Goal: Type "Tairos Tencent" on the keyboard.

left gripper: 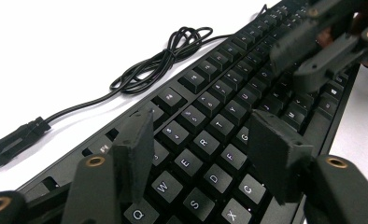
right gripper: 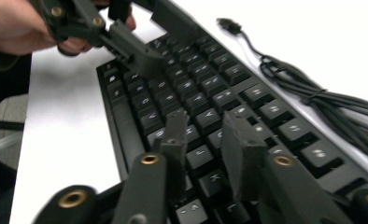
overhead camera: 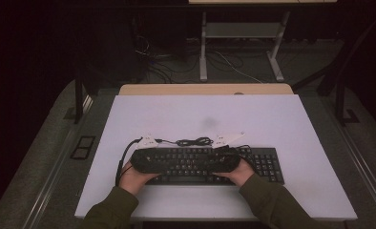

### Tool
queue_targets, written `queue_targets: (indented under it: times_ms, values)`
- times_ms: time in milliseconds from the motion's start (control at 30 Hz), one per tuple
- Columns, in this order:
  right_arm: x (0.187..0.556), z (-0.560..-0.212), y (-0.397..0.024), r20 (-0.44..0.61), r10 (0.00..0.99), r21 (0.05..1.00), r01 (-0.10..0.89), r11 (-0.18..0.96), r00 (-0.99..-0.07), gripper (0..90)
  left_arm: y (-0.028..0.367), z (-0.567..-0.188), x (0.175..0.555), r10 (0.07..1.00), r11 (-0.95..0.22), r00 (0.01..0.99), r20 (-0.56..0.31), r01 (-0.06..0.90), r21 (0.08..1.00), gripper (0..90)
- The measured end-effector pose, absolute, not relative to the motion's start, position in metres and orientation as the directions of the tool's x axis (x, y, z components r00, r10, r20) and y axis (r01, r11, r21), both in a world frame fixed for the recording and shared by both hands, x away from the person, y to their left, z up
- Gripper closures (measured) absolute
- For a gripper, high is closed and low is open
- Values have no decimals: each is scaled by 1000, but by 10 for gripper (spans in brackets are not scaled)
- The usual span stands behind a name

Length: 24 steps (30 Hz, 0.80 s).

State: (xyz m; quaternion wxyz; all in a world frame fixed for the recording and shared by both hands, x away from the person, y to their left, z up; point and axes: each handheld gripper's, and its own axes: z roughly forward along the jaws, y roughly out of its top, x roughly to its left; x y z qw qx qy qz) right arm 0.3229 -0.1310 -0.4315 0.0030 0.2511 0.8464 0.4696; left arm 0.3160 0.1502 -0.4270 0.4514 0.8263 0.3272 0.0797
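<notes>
Keyboard [overhead camera: 210, 164] lies under both grippers, long axis running hand to hand; left gripper [left gripper: 210, 154] fingers half open, right gripper [right gripper: 205, 144] fingers narrow, both empty.

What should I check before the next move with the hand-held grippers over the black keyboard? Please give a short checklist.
1. Keyboard lies flat on the white table: ok.
2. Left hand-held gripper jaws apart over the letter keys, nothing between them: ok.
3. Right hand-held gripper jaws narrow, nothing gripped: ok.
4. Keyboard cable lies coiled behind the keyboard, away from both grippers: ok.
5. USB plug loose on the table: ok.
6. Whether any jaw tip touches a key: cannot tell.
</notes>
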Motion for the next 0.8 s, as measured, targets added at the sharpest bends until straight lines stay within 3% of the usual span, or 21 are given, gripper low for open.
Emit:
queue_targets:
  times_ms: [267, 800]
  values:
    - [316, -434, -121, 213, 392, 781, 397, 483, -895, 882, 149, -428, 316, 618, -373, 769, -166, 473, 798, 334]
    - [312, -440, -112, 210, 380, 760, 395, 516, -901, 891, 148, -429, 316, 619, -375, 769, -164, 471, 798, 316]
